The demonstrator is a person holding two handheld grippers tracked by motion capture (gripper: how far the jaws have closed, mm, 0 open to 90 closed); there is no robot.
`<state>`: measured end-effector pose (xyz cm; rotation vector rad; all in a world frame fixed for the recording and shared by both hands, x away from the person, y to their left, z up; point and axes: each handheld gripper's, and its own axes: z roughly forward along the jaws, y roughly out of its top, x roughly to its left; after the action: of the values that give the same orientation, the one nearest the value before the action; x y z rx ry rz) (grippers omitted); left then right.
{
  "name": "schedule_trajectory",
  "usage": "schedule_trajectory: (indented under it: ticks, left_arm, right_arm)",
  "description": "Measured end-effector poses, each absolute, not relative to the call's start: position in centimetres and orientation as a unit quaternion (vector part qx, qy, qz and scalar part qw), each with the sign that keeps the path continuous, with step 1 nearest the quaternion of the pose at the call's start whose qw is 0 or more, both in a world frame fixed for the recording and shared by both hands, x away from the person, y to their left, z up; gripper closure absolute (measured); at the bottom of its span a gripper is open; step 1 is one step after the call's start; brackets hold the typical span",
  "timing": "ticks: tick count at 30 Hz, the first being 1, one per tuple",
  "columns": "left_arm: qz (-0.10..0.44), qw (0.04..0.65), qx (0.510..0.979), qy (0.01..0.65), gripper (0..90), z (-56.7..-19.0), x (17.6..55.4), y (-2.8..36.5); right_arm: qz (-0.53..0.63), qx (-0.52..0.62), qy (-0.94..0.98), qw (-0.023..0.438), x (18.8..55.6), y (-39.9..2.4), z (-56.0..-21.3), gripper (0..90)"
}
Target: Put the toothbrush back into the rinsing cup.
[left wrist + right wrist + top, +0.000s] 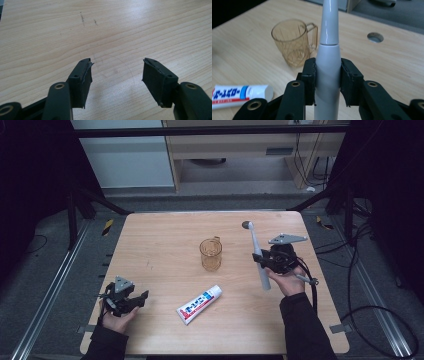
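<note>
A pale grey electric toothbrush [259,257] is held in my right gripper [262,260] above the table's right side, its brush end pointing away from the person. In the right gripper view both pads press on the toothbrush's thick body [327,75]. A clear amber mug [211,254] stands upright at the table's centre, left of the toothbrush, and the mug [294,45] has its handle turned away from the person. A white toothpaste tube [199,304] lies flat near the front. My left gripper [142,297] rests low at the front left, open, with bare wood between its fingertips [84,75].
The wooden table [160,235] has a round cable hole [246,225] near its far right. Cables trail off the table's right edge onto the floor. Black frame legs stand at the far corners.
</note>
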<state>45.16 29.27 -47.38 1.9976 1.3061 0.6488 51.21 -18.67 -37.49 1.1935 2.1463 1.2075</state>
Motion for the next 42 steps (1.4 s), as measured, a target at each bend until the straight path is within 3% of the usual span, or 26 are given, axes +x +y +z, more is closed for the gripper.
schedule_trajectory:
  ticks: [25,42]
  left_arm:
    - [0.25,0.332,0.76,0.499,39.6,-47.3,45.1,29.3]
    - [0.25,0.335,0.758,0.5,39.6,-47.3,45.2,29.4]
  right_arm:
    - [0.577,0.434,0.635,0.276,51.9,-16.0,-35.3,67.3]
    - [0.608,0.429,0.599,0.296,54.2,-12.3,-34.3,67.3]
